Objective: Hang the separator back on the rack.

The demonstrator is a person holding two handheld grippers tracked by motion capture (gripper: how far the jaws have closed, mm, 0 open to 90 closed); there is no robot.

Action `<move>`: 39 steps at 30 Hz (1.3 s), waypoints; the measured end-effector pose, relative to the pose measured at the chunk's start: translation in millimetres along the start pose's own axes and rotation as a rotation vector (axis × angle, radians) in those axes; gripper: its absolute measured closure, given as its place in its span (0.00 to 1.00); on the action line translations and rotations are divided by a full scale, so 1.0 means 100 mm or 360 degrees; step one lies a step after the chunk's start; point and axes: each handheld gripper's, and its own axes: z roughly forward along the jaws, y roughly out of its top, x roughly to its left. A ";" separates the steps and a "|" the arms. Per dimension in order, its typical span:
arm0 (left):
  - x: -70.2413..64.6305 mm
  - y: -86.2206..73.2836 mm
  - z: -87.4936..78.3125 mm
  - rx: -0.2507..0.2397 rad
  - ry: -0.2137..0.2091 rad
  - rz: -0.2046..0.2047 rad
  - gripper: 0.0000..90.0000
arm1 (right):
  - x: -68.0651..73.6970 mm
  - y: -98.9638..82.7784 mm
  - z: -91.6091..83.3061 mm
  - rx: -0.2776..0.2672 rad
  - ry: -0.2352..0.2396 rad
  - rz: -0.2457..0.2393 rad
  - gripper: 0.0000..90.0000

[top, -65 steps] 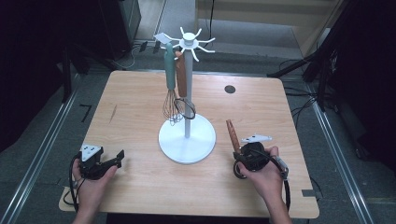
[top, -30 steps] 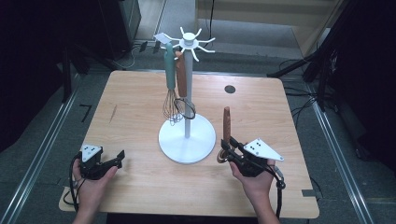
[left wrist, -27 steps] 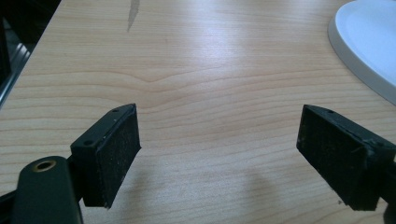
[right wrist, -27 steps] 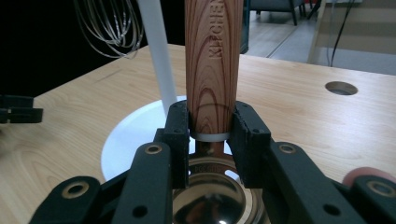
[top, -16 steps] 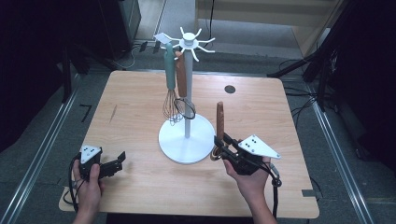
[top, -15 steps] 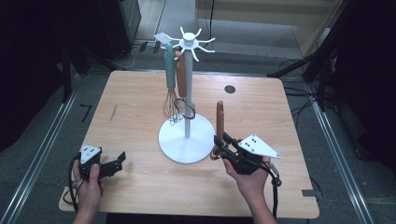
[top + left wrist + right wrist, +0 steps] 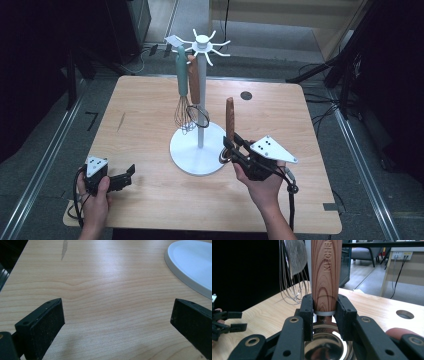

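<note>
The left hand [image 7: 95,192] sat at about 7 o'clock on the table, forearm entering from the bottom edge. Its left gripper [image 7: 127,176] lay low and level, pointing toward 2 o'clock; the jaws had just been opening and stood wide apart with nothing between them. The right hand [image 7: 262,182] was at about 5 o'clock, raised off the table. Its right gripper [image 7: 230,150] pointed toward 10 o'clock, jaws clamped on an upright wooden handle [image 7: 230,117].

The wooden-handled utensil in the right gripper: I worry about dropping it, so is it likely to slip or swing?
Probably stiff: the utensil stands upright in the right gripper. The smooth round handle, clamped low near its metal collar, might twist or slide. The polished metal end below looks heavier, which may steady it.
</note>
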 end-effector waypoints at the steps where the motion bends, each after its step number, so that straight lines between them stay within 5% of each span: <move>1: 0.00 0.00 0.00 -0.0003 0.0006 0.0003 0.00 | 0.00 0.01 0.00 -0.0004 0.0003 -0.0005 0.79; 39: -0.01 -0.01 0.01 0.0006 0.0007 0.0014 0.00 | 0.21 0.46 0.05 -0.0162 0.0027 -0.0062 0.79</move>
